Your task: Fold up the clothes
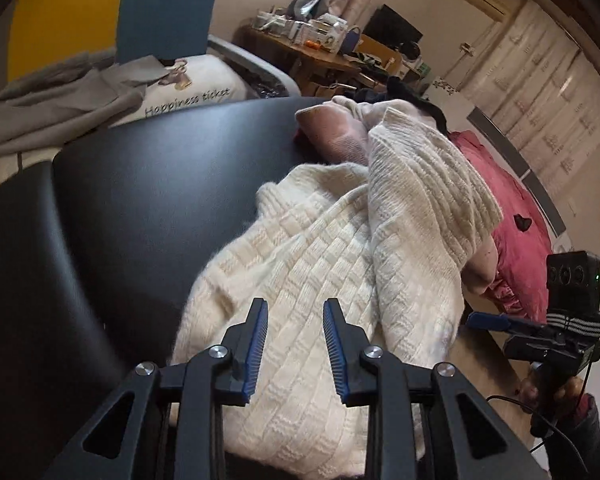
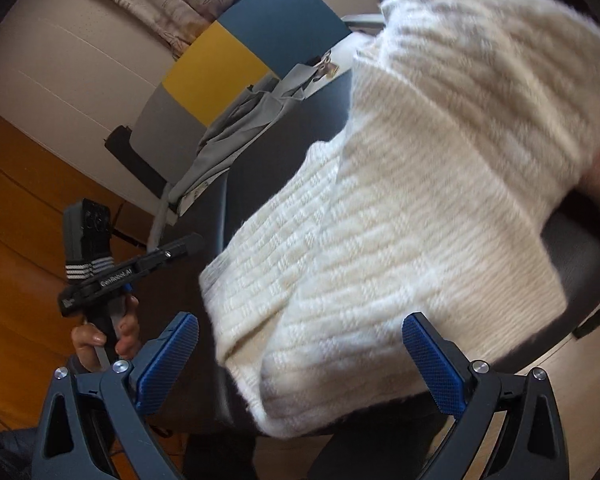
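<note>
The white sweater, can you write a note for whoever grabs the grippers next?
Left gripper: open, holding nothing, over the white sweater.
Right gripper: wide open, holding nothing, facing the sweater's edge.
Sweater: lying crumpled on the black table, one part flopped over the rest. A pink garment lies behind it.
Done: no neat fold visible.
Left: flatten the sweater, fold it, then likely the pink one.

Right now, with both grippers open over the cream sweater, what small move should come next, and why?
Probably lower the left gripper onto the near edge of the cream knit sweater and close on it. Both it and the right gripper are open and hold nothing, and the sweater lies bunched on the black table, so nothing can be folded before a hem is gripped.
</note>
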